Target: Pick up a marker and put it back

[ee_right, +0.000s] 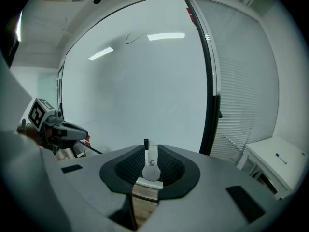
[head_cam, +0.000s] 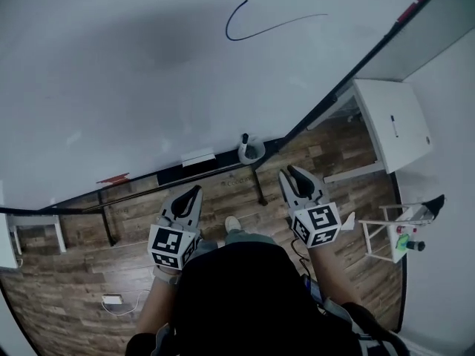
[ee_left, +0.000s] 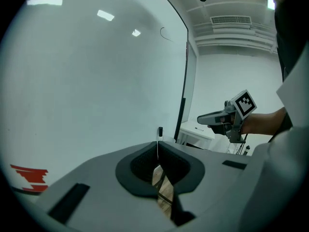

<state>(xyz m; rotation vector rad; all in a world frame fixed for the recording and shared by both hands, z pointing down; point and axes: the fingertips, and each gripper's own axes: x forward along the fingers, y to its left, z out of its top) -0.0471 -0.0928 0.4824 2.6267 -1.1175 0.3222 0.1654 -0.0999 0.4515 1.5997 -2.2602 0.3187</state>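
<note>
Large white whiteboard ahead; dark tray ledge along its lower edge. Small white cup holder on ledge, black marker upright in it. White rectangular eraser on ledge, left of cup holder. White cabinet right of whiteboard. Left gripper and right gripper before ledge, apart from it; cup holder ahead between them, nearer right gripper.

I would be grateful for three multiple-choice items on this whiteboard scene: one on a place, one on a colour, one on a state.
1. The marker stands: A in the white cup at the whiteboard's lower edge; B on the floor; C on the white table.
2. The line drawn on the whiteboard is: A red; B black; C green.
3. The right gripper is: A shut on the marker; B open and empty; C shut and empty.
Key: 1 A, its tip pokes from the cup; 2 B, the curve is black; 3 B, jaws apart, nothing gripped.
</note>
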